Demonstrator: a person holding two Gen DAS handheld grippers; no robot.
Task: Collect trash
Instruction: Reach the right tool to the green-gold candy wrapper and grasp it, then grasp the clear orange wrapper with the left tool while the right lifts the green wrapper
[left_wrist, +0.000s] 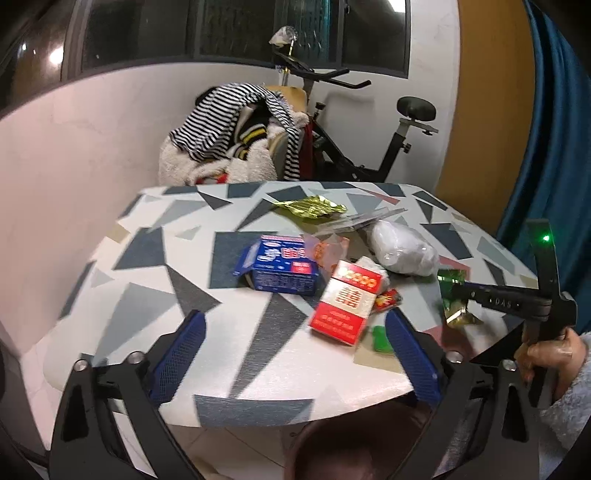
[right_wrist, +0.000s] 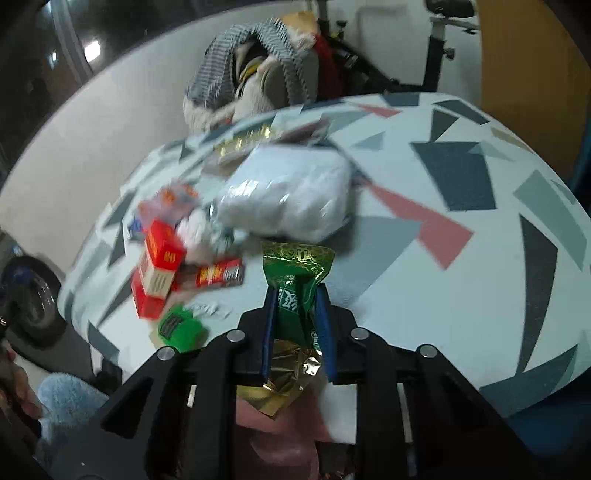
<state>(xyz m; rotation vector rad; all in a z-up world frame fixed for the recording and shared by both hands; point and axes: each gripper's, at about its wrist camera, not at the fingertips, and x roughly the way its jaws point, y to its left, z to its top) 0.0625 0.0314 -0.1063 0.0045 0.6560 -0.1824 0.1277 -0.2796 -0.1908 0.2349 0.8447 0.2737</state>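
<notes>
My right gripper (right_wrist: 297, 291) is shut on a green and gold foil wrapper (right_wrist: 297, 273), held above the table's near edge; it also shows in the left wrist view (left_wrist: 452, 291). My left gripper (left_wrist: 295, 325) is open and empty, low over the front of the patterned table (left_wrist: 147, 280). Trash lies in a heap ahead: a red cigarette box (left_wrist: 343, 302), a blue box (left_wrist: 279, 266), a white plastic bag (left_wrist: 402, 251), a gold-green wrapper (left_wrist: 310, 206), a small green piece (left_wrist: 380, 338) and a small red pack (left_wrist: 388, 298).
A brown round bin rim (left_wrist: 332, 443) sits below the table's front edge, under my left gripper. A chair heaped with striped clothes (left_wrist: 229, 125) and an exercise bike (left_wrist: 369, 140) stand behind the table. A blue curtain (left_wrist: 554, 147) hangs at the right.
</notes>
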